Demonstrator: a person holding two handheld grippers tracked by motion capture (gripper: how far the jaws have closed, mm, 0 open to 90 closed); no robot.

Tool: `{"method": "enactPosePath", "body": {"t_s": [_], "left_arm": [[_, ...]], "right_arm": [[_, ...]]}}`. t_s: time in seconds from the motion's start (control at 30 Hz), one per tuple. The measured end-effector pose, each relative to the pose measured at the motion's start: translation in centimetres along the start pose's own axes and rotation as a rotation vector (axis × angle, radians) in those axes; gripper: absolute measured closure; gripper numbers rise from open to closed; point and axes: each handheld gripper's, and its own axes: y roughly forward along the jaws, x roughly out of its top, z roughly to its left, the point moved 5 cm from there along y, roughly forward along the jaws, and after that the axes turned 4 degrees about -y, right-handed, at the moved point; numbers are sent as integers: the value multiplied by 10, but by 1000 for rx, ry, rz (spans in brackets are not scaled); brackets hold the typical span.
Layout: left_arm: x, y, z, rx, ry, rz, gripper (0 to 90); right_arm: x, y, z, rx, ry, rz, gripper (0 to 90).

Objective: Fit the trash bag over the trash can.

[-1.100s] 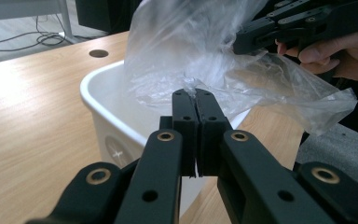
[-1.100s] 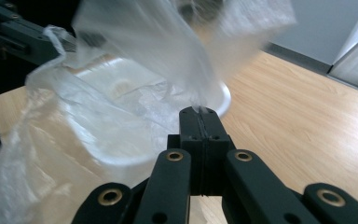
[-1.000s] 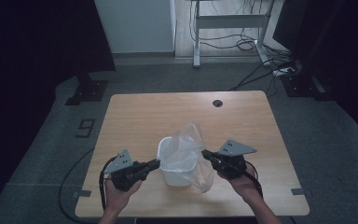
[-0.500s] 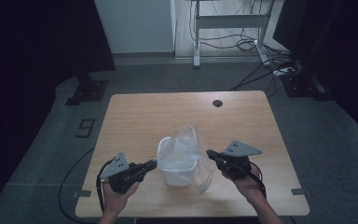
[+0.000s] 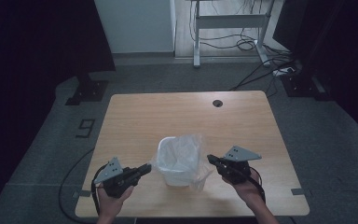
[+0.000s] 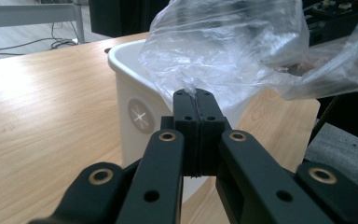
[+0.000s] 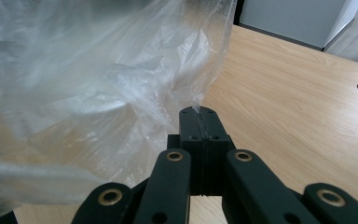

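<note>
A small white bin (image 5: 168, 173) stands near the table's front edge with a clear plastic bag (image 5: 182, 151) spread loosely over its mouth. My left gripper (image 5: 148, 168) sits just left of the bin, shut on the bag's edge. In the left gripper view the jaws (image 6: 194, 95) meet flush with a wisp of the bag (image 6: 223, 46) pinched at their tip, in front of the bin (image 6: 135, 98). My right gripper (image 5: 210, 159) is right of the bin. It is shut on the bag's other edge (image 7: 199, 111), and the film (image 7: 98, 79) billows to the left.
The wooden table (image 5: 168, 116) has a round cable hole (image 5: 217, 103) at its back right. Desk legs and cables (image 5: 242, 44) stand on the floor beyond it. A person's hands (image 5: 249, 191) enter from the bottom edge.
My left gripper has drawn a little left and toward the front edge with the bag's edge. The bag's raised peak has sunk lower over the bin. The right gripper has stayed put.
</note>
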Motion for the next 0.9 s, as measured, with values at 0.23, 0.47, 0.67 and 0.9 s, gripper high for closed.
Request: {"method": "enactPosePath", "body": {"t_s": [0.23,0.47,0.67,0.9], "left_arm": [[-5,1,3,-16,-18,10,878],[11,-1,-7,-21,5,-15,622],[27,6,-18,7,47,1,442],[45,8,-27,4,86,23,379]], "right_arm": [[-1,1,-3,-6,11,5,891],[9,-2,1,2,-1,-23,829],[26,-1,11,11,-53,-42,727],[32,-2,15,4,-73,-32,575]]}}
